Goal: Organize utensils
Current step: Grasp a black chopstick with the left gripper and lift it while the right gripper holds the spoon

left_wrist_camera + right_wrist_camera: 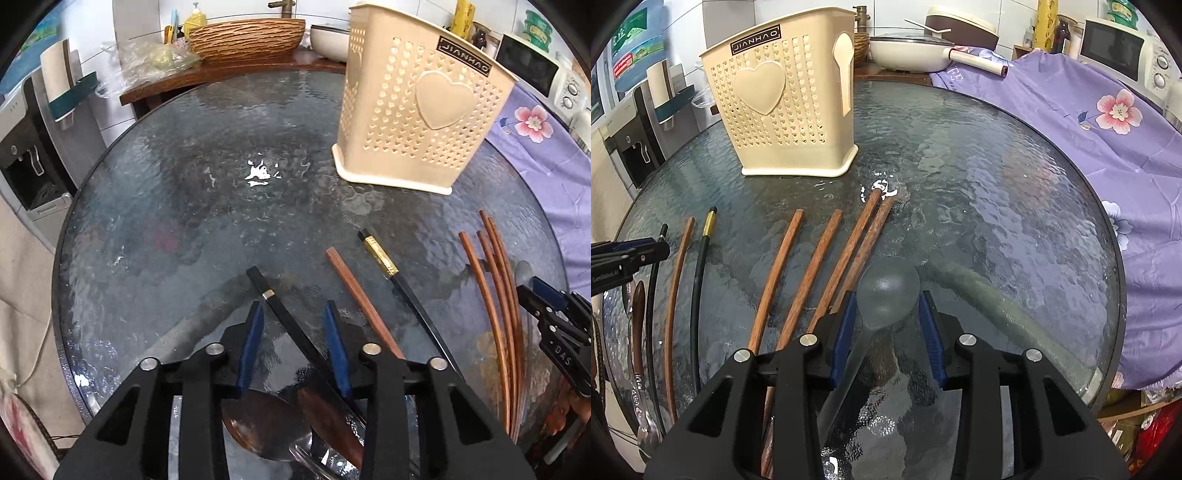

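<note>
On a round table [1015,177] topped with rippled dark glass, a purple flowered cloth [1108,140] drapes over the right edge. Toward the back stands a cream plastic utensil holder [413,110], perforated with small hearts, with one large raised heart on its front and a dark label reading "JIANHAO". Behind it sit a woven basket [247,37] and a white microwave [1123,55].

Chopsticks lie spread across the glass near the front. Four long brown wooden chopsticks [820,266] fan out beside each other. Left of them lie a black chopstick with a gold band [384,258], another brown chopstick [358,299] and a black chopstick with a silver band [280,314].

Left gripper [295,314]: its blue-padded fingers are part-way spread, either side of the silver-banded black chopstick; whether the pads press on it I cannot tell. A metal spoon [262,428] lies under its body.

Right gripper [886,314]: its fingers are part-way spread around the neck of a translucent grey spoon [886,291]; whether they pinch it I cannot tell.
</note>
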### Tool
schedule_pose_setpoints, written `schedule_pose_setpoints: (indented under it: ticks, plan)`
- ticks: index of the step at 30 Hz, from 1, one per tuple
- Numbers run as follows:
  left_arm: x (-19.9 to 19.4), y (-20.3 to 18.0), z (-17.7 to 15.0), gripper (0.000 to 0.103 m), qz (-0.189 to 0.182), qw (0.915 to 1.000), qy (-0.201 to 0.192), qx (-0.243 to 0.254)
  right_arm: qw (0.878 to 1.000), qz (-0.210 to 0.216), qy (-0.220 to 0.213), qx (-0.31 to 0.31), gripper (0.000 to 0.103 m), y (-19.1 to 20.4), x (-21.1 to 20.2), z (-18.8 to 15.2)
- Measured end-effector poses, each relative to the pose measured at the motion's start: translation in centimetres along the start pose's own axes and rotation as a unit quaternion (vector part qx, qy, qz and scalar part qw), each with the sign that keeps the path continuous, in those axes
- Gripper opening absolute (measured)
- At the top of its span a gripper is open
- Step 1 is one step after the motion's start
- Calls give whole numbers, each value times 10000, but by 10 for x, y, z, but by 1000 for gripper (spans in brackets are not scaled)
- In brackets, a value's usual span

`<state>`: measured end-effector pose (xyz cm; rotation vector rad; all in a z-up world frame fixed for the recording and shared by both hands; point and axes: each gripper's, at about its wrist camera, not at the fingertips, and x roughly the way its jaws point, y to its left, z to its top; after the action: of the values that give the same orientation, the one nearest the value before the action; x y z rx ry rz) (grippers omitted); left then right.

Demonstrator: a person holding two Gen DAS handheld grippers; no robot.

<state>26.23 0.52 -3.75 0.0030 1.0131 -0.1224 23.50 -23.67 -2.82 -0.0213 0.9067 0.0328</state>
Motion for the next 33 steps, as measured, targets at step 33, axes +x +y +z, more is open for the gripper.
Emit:
schedule_pose_setpoints:
  ticks: [33]
  plan:
    - [-1, -31, 7, 10, -226, 9985, -241, -436, 9988, 370, -290, -151, 35, -5, 0, 5]
